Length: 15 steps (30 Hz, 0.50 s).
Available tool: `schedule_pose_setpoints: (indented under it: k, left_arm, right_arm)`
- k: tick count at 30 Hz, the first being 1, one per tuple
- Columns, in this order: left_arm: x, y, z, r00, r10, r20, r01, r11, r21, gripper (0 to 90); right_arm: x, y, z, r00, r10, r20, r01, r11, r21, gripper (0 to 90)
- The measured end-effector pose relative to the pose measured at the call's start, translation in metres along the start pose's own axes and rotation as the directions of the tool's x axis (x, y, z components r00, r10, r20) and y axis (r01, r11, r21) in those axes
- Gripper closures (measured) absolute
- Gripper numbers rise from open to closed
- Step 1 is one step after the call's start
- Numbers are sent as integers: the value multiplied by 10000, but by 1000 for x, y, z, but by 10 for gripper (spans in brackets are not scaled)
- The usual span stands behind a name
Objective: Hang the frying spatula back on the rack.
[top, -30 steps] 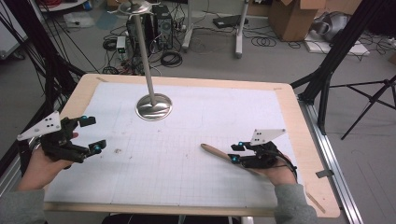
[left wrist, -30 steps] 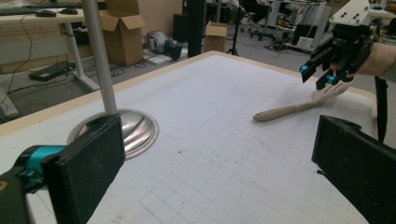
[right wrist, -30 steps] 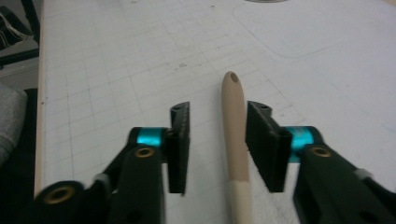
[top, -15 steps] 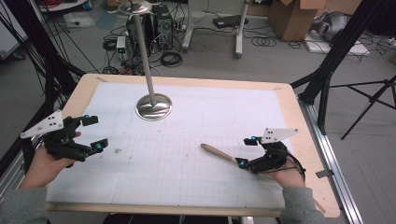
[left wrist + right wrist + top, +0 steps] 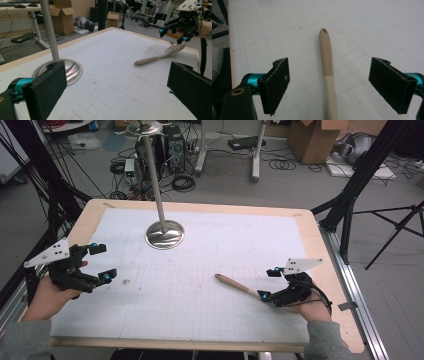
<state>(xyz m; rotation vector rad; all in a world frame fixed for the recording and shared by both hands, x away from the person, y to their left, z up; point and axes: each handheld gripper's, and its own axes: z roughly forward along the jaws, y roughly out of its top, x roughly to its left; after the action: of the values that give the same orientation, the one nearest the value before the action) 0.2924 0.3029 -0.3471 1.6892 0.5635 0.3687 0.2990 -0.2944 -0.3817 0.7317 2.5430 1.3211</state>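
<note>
A beige spatula (image 5: 235, 285) lies flat on the white grid mat, handle toward the table's middle. My right gripper (image 5: 267, 283) sits at its head end, open; its jaws have just been opening. In the right gripper view the handle (image 5: 328, 65) runs up between the two black pads (image 5: 275, 82) and touches neither. My left gripper (image 5: 102, 262) hovers open over the mat's left side with nothing between its jaws. The left gripper view looks across the mat to the spatula (image 5: 155, 58) and the right gripper (image 5: 173, 35) above its slotted head.
A metal stand with a round base (image 5: 165, 234) and a tall pole rises from the far middle of the mat. The wooden table edge (image 5: 320, 250) frames the mat. Tripod legs, cables and boxes lie on the floor beyond.
The right gripper's jaws have spread wide and let go of the spatula, and the hand has drawn back a little to the right. The spatula stays flat on the mat. The left gripper has held still.
</note>
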Motion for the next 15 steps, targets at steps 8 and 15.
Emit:
schedule_pose_setpoints:
  k: [8, 15]
  left_arm:
    - [-2, 1, 1, 10000, 53, 4, -53, 10000, 64, 32]
    - [-1, -1, 2, 10000, 43, -60, -42, 9999, 157, 32]
  right_arm:
    - [-4, -8, -2, 10000, 2, 28, -2, 9997, 224, 161]
    - [-8, -11, -6, 9999, -41, -107, 46, 9990, 443, 197]
